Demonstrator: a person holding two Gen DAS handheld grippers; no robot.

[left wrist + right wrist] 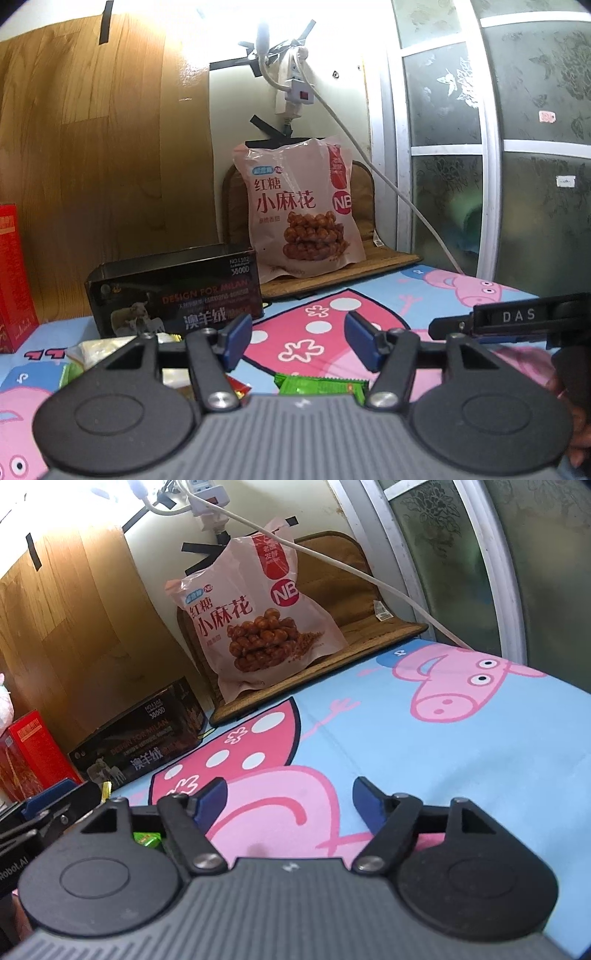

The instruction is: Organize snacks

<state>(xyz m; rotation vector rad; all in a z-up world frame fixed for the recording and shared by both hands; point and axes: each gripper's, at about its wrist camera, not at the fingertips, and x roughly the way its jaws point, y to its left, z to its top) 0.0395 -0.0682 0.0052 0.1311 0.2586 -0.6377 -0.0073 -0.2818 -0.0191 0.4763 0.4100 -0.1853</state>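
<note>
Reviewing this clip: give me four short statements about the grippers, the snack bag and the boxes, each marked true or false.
1. The left gripper is open and holds nothing. True.
2. The large pink twisted-dough snack bag lies flat on the cartoon-pig sheet. False: it stands upright on the brown woven mat, leaning against the wall.
3. The black open-top cardboard box sits left of that bag. True.
4. The right gripper is shut on a green wrapper. False: its jaws are open and empty.
</note>
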